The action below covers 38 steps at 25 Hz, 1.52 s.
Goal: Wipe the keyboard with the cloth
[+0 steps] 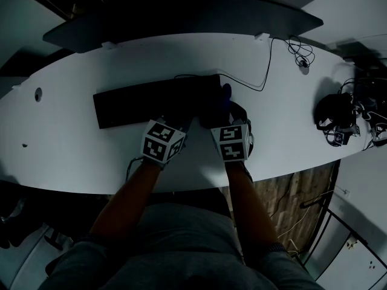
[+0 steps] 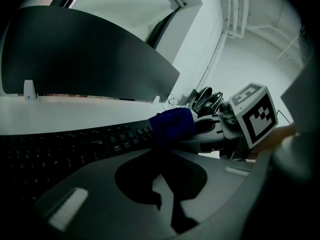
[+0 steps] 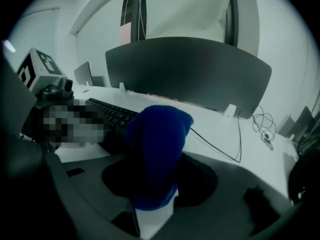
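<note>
The keyboard (image 1: 151, 103) lies lengthwise, left to right, toward the tabletop's (image 1: 72, 147) far edge. The right gripper (image 3: 152, 206) clamps the blue cloth (image 3: 159, 149) at the keyboard's right end. The left gripper's (image 2: 162, 196) jaws are together and empty.

I see the long black keyboard (image 1: 151, 100) lying flat across the mid-tabletop; the bunched blue knitted cloth (image 3: 159, 149) stands upright at its right end.

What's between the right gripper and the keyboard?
The blue cloth: shut in the right gripper, it reaches forward toward the keyboard and its right end. The right gripper view shows it best.
</note>
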Each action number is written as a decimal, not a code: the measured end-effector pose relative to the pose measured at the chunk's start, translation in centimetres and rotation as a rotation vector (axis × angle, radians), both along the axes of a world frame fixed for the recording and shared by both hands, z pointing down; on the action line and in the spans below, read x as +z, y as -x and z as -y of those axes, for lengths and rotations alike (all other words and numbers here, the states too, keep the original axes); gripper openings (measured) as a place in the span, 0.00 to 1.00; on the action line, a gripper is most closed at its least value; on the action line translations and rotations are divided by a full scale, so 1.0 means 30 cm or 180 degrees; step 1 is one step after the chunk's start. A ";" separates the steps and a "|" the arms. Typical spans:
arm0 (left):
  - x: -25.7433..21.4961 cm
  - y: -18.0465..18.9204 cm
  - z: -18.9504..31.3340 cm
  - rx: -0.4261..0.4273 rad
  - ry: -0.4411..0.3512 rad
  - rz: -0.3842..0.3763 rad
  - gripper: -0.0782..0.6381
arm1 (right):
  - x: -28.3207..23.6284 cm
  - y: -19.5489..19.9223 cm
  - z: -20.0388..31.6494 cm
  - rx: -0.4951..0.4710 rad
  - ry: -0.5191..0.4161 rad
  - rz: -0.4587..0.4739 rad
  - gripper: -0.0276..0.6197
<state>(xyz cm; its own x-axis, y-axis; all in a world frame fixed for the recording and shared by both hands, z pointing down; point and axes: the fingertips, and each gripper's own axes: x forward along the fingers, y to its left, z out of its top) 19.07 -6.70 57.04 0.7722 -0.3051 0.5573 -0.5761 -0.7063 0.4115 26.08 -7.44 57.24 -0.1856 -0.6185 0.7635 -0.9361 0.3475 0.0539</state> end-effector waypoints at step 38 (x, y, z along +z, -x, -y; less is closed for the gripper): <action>-0.814 0.526 -0.254 0.0102 -0.0993 -0.0439 0.12 | -0.891 0.498 -0.261 -0.1249 -0.1185 0.1410 0.27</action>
<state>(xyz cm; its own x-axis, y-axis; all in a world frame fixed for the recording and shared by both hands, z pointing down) 3.30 0.90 32.61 0.8457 -0.4188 0.3307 -0.5055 -0.8272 0.2453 11.13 0.40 30.51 -0.6938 -0.6477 0.3147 -0.7064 0.6971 -0.1228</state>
